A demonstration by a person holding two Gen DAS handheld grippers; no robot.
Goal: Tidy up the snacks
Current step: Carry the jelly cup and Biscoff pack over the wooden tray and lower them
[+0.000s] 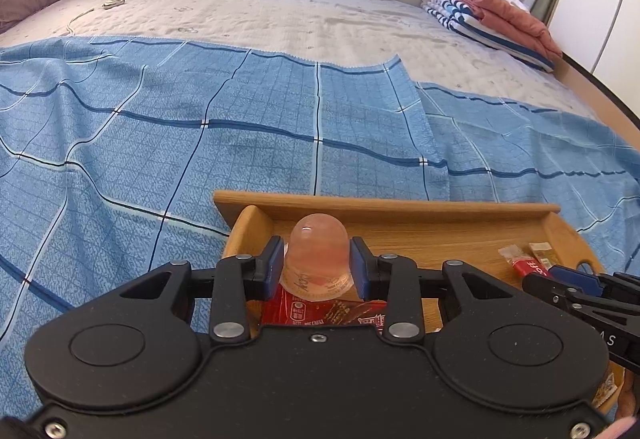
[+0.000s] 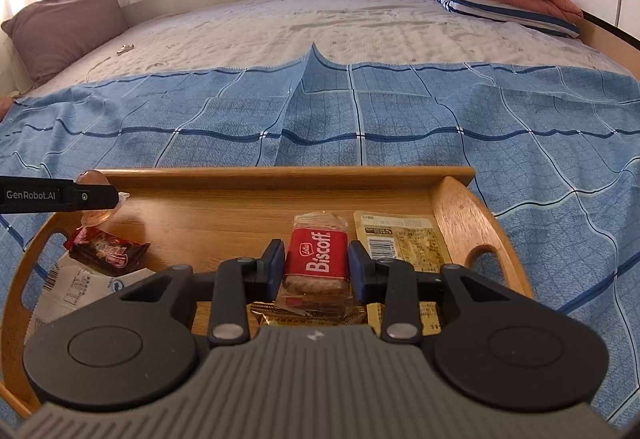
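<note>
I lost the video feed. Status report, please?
Left gripper shut on jelly cup. Right gripper shut on Biscoff pack. Both over wooden tray. Nothing blocking.

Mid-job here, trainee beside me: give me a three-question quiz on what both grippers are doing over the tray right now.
1. True or false: the left gripper is shut on a pink jelly cup.
2. Multiple choice: the right gripper grips A) a yellow packet, B) a Biscoff biscuit pack, C) nothing.
3. Fill in: both held snacks sit over the wooden ____, which rests on the blue checked cloth.

Key: 1 true; 2 B; 3 tray. Also in the tray: a dark red wrapper on the left side, a yellow packet on the right.
</note>
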